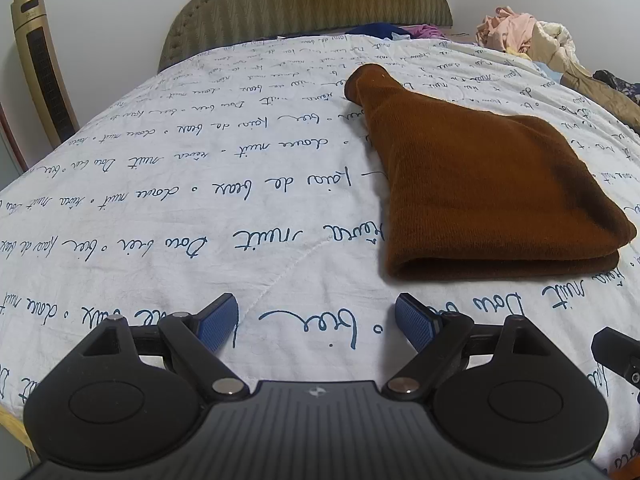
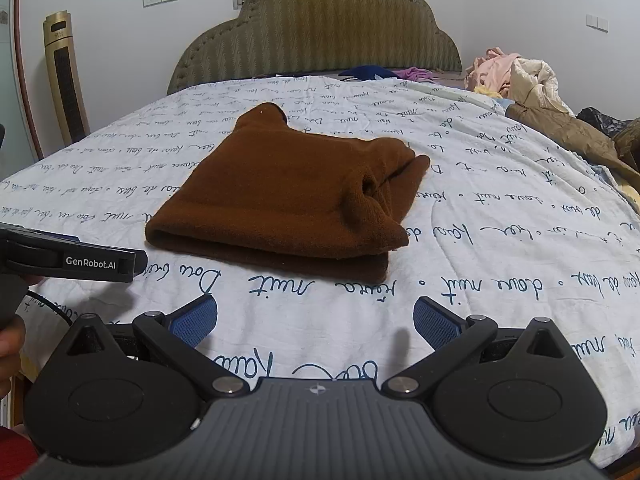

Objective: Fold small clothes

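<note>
A brown knitted garment (image 1: 476, 184) lies folded flat on the white quilt with blue script (image 1: 200, 184); one sleeve end sticks out toward the headboard. In the right wrist view the same garment (image 2: 288, 188) lies straight ahead, its folded edge facing me. My left gripper (image 1: 316, 320) hovers over bare quilt, near and to the left of the garment, open with nothing between its blue pads (image 1: 218, 322). My right gripper (image 2: 314, 322) stands open too, short of the garment's near edge and apart from it. The left gripper's black body (image 2: 68, 258) shows at the left of the right wrist view.
A padded olive headboard (image 2: 320, 28) closes the far end of the bed. A heap of loose clothes (image 2: 516, 76) and a tan jacket (image 2: 560, 128) lie at the far right. A gold tower fan (image 1: 40, 64) stands left of the bed. A hand (image 2: 10, 340) is at the left edge.
</note>
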Action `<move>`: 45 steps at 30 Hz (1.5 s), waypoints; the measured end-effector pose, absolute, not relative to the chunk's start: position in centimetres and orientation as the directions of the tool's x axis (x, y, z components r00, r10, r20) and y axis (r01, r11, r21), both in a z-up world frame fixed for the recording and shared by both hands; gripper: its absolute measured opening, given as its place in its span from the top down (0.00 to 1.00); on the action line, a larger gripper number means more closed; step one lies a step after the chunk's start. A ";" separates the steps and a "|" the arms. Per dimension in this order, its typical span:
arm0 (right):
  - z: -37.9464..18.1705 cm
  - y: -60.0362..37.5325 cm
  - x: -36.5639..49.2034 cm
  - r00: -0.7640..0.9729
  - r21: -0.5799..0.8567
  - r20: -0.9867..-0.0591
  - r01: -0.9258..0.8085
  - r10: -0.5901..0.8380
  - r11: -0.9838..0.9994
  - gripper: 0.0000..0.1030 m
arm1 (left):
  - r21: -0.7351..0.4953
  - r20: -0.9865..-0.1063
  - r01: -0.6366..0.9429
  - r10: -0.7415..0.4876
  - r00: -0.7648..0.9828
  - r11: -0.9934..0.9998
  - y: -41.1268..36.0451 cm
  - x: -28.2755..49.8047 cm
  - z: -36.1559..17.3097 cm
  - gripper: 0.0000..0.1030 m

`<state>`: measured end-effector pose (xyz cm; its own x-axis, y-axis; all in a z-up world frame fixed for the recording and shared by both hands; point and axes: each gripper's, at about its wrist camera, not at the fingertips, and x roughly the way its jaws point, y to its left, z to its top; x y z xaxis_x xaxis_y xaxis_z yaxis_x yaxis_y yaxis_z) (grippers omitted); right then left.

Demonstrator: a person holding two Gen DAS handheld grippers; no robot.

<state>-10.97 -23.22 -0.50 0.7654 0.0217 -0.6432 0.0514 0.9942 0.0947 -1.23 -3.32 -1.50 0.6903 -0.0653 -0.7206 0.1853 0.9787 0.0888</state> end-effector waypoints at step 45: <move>-0.4 -23.1 -11.2 0.768 0.092 -0.640 0.043 0.026 0.995 0.00 | 0.093 -0.720 0.189 -0.066 0.691 0.978 -3.4 -1.3 -1.5 0.16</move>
<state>-11.23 -23.14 -0.37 0.7677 0.0262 -0.6402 0.0427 0.9949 0.0919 -1.27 -3.44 -1.53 0.6910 -0.0657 -0.7198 0.1895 0.9775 0.0927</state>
